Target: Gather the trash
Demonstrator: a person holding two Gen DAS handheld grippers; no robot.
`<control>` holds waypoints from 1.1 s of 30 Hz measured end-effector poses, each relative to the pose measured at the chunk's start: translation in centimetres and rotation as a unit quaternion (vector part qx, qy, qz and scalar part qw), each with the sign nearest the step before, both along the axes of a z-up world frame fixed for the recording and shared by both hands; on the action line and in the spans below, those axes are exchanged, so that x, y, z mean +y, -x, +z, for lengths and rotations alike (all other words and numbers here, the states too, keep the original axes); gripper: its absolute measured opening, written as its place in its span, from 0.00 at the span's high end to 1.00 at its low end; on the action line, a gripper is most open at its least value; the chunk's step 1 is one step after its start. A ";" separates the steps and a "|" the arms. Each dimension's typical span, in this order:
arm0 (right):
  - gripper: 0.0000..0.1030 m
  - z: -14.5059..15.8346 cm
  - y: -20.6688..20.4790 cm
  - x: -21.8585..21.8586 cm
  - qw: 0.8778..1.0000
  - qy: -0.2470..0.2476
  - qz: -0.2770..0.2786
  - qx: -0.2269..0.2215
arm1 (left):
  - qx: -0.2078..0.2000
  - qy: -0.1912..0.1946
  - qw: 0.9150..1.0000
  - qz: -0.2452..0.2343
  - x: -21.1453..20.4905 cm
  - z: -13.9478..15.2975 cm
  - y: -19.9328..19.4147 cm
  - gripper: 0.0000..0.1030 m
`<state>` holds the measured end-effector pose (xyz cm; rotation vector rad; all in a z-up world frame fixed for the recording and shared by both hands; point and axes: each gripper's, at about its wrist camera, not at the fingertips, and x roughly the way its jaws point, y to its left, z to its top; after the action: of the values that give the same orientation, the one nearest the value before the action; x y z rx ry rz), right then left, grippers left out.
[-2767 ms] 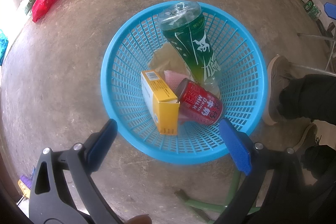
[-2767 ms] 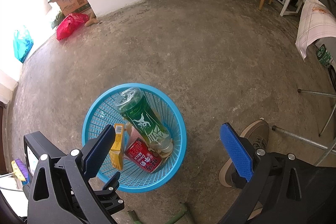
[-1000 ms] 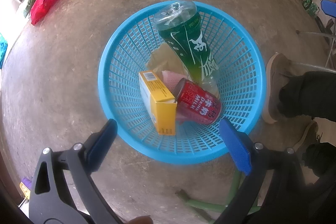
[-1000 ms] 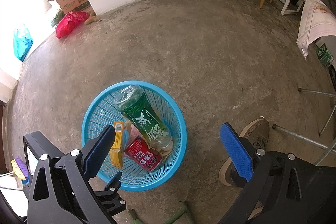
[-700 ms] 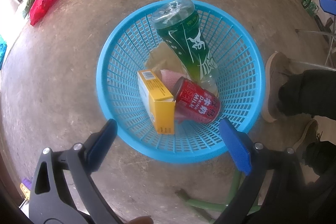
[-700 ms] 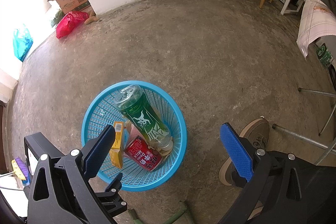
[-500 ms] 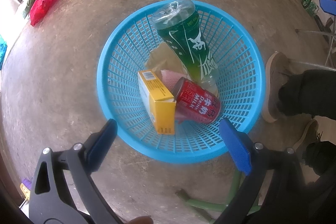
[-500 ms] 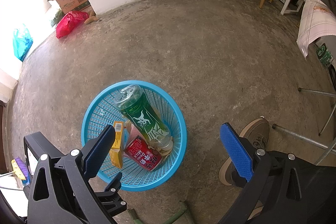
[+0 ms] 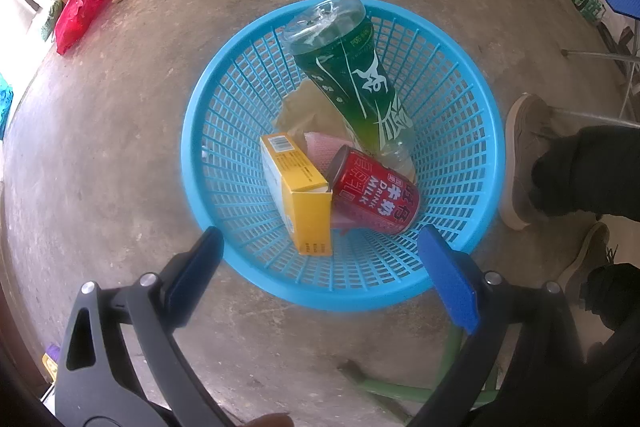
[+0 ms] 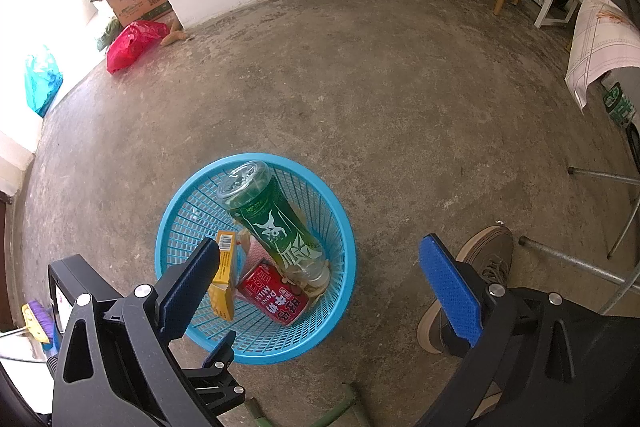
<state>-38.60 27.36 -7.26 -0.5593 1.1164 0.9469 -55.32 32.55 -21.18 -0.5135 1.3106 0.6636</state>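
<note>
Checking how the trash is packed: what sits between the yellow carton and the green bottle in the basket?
In the left wrist view, a pink scrap and crumpled brown paper lie between the yellow carton and the green bottle.

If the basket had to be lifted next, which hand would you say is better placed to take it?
Probably the left tool: it is open and its fingers straddle the basket's near rim. The right tool, also open, sits farther back.

We see round blue plastic mesh basket [image 9: 460, 99] open-topped; tall green-labelled plastic bottle [image 9: 356, 83] leans across its mouth; grey concrete floor [image 10: 400, 87] around lies open
</note>
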 end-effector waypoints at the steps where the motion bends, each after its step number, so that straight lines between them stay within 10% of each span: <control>1: 0.06 -0.1 0.1 -0.2 1.000 0.000 0.000 0.000 | 0.000 0.001 1.000 0.000 0.0 0.0 0.0 0.09; 33: 0.06 -0.2 0.1 -0.3 1.000 0.002 0.000 0.001 | 0.002 0.004 1.000 0.000 0.0 0.0 -0.1 0.09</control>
<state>-38.69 27.11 -7.43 -0.5615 1.1199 0.9449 -55.19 32.56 -21.22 -0.5201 1.3180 0.6602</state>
